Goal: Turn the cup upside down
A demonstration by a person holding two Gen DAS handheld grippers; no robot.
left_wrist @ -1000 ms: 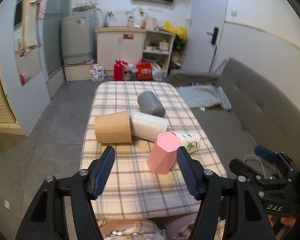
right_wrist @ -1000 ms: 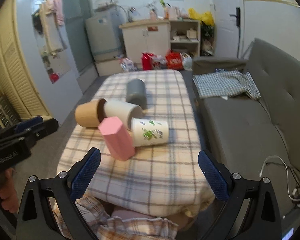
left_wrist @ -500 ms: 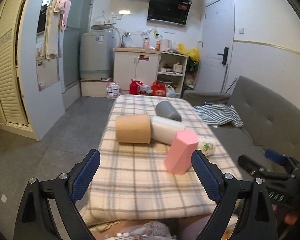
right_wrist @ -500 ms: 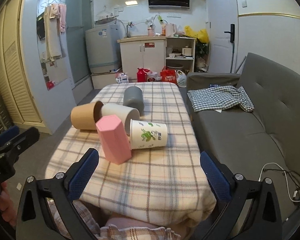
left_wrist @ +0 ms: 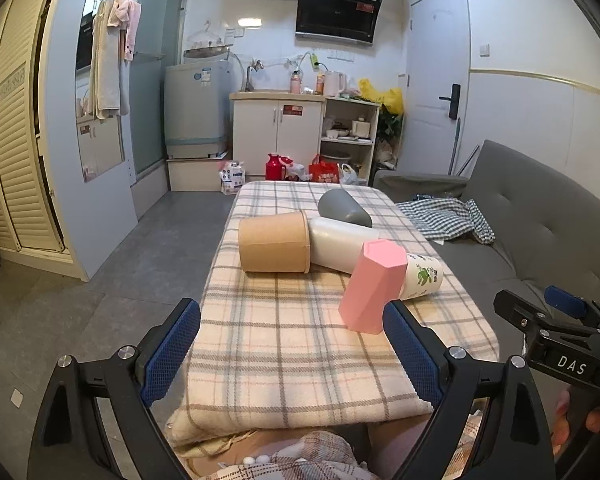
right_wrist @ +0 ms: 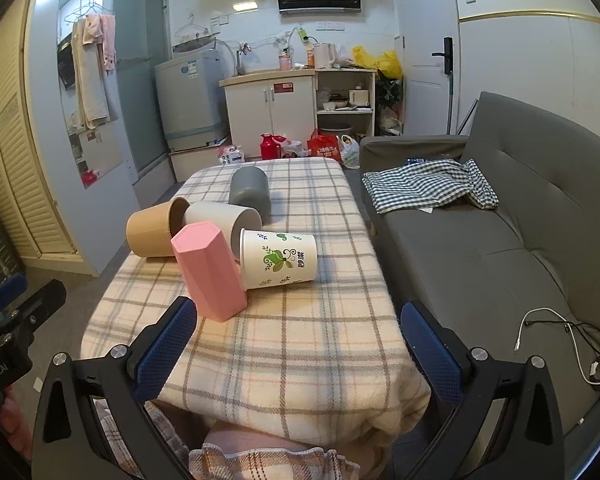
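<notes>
Jaws of my left gripper (left_wrist: 292, 344) and my right gripper (right_wrist: 299, 340) are both wide apart and hold nothing, low at the near edge of the table (right_wrist: 300, 344). I see the pink cup (right_wrist: 210, 270) tilted on the checked cloth, leaning on the printed paper cup (right_wrist: 278, 258). Behind them lie a brown cup (left_wrist: 274, 242), a white cup (left_wrist: 338, 244) and a grey cup (left_wrist: 342, 208) on their sides.

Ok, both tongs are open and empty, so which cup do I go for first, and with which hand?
Probably ease the left tongs forward onto the pink cup. It is the nearest cup, tilted against the printed cup, and sits just ahead of the left tongs' right finger, while both tongs hang open short of the table.
</notes>
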